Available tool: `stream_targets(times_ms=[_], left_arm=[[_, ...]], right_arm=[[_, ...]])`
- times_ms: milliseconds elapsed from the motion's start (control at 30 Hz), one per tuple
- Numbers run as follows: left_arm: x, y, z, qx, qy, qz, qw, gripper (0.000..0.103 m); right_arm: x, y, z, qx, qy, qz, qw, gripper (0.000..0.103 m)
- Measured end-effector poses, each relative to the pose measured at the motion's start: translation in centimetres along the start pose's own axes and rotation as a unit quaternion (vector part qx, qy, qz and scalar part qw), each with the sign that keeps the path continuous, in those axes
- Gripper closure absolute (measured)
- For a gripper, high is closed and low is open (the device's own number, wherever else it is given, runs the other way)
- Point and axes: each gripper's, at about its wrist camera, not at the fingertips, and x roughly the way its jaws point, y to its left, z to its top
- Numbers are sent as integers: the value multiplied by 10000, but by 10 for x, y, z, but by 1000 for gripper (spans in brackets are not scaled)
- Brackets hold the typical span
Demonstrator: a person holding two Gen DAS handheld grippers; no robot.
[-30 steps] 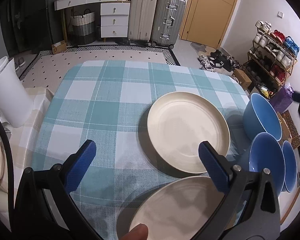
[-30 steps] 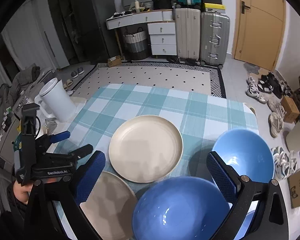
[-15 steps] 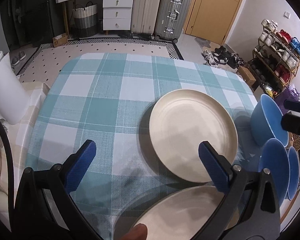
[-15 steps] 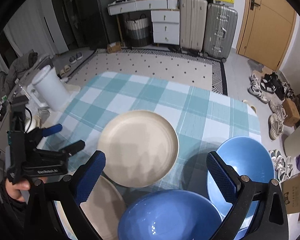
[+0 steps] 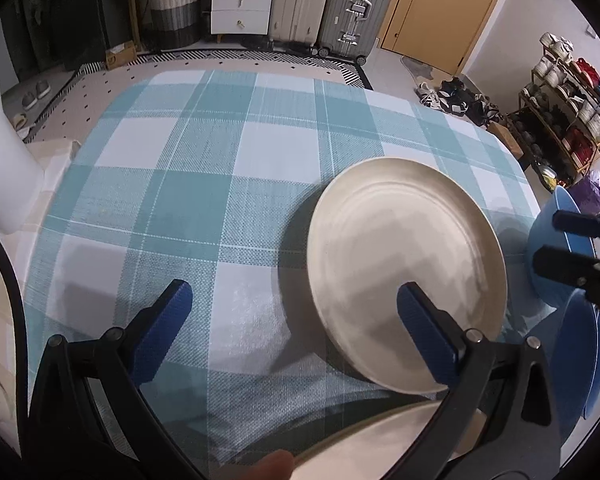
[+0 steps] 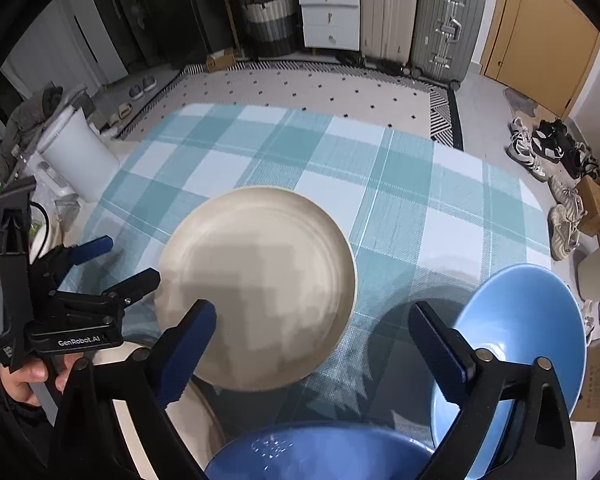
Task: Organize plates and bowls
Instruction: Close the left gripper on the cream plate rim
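Plates (image 5: pixel 404 260) lie flat, faces up; left tool (image 5: pixel 292 320) spread empty, right tool (image 6: pixel 312 340) closing on nothing.

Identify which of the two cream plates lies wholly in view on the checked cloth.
The farther cream plate, in the middle of the teal checked tablecloth. The nearer cream plate lies at the front edge, partly hidden behind the right claw.

A teal and white checked tablecloth (image 5: pixel 204 184) fills the middle of both views. Along the top of the frame stand a white drawer unit (image 6: pixel 330 14), a striped woven basket (image 6: pixel 269 24), two upright suitcases (image 6: pixel 446 20) and an orange-brown door (image 6: pixel 540 28). A white bin (image 6: pixel 78 152) sits at the left edge, with loose shoes (image 6: pixel 548 148) on the floor at the right and a shoe rack (image 5: pixel 572 120) at the right of the left wrist view.
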Motion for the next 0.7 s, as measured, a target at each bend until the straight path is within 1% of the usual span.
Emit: stream_targets(times_ms=[100, 167, 233, 300, 367, 400, 533, 600, 633, 700], left_arm=[[10, 1, 1, -36, 75, -88, 9999, 4], [16, 1, 2, -22, 122, -106, 9999, 9], [21, 1, 1, -18, 190, -147, 9997, 13], [28, 1, 0, -65, 318, -253, 9992, 17], [33, 1, -1, -65, 359, -294, 9989, 22], [36, 0, -2, -46, 373, -303, 9988, 23], [43, -5, -3, 65, 378, -340, 9987, 33], [45, -6, -3, 97, 362, -313, 9988, 34], [45, -7, -3, 105, 340, -310, 9989, 37], [44, -8, -3, 109, 345, -322, 9988, 41]], right_arm=[[14, 2, 3, -55, 172, 15, 9998, 17], [23, 2, 4, -90, 293, 9, 9995, 20], [34, 1, 6, -88, 411, -34, 9991, 21], [44, -2, 7, -60, 507, -83, 9987, 24], [53, -5, 7, -18, 602, -115, 9981, 24], [56, -7, 8, -19, 608, -158, 9980, 24], [60, -6, 10, -109, 591, -227, 9979, 24], [61, -6, 11, -152, 591, -257, 9978, 25], [61, -7, 12, -165, 583, -269, 9978, 25], [60, -6, 13, -216, 513, -337, 9979, 30]])
